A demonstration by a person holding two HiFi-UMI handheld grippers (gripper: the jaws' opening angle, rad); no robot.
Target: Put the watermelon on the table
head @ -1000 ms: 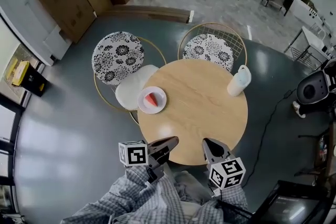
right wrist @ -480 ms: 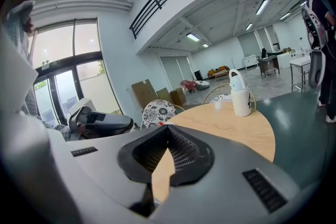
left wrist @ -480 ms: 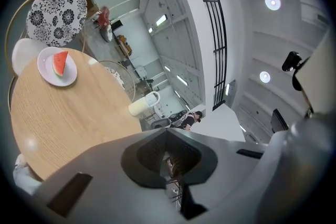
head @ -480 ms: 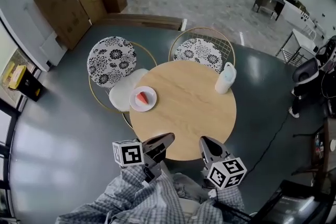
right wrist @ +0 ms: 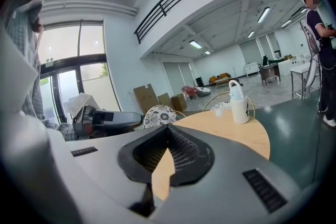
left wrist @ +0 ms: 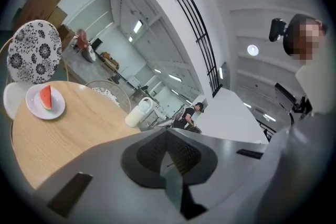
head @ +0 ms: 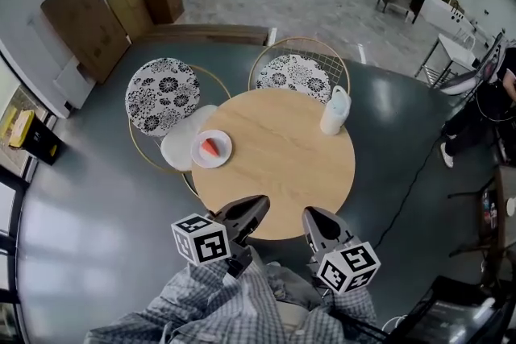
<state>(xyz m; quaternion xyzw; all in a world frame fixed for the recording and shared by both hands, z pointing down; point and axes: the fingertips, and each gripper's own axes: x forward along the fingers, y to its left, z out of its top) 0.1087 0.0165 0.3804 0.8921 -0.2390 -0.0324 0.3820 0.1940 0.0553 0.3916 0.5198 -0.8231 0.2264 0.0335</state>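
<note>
A red watermelon slice (head: 210,147) lies on a small white plate (head: 222,155) at the left edge of the round wooden table (head: 282,165). The left gripper view shows the same slice (left wrist: 46,97) on its plate (left wrist: 34,108), far off to the left. My left gripper (head: 260,206) and right gripper (head: 310,216) hover side by side at the table's near edge, well short of the plate. Both are shut with nothing in them, as the left gripper (left wrist: 168,132) and right gripper (right wrist: 168,130) show in their own views.
A white jug (head: 334,111) stands at the table's far right edge. Two wire chairs with floral cushions (head: 163,95) (head: 299,78) sit behind the table, and a white seat (head: 180,149) is tucked beside the plate. A person (head: 493,97) stands at the far right.
The head view has drifted, so table, plate and jug sit further up and left and look smaller. Both grippers stay shut at the near edge. A person has come into view at right.
</note>
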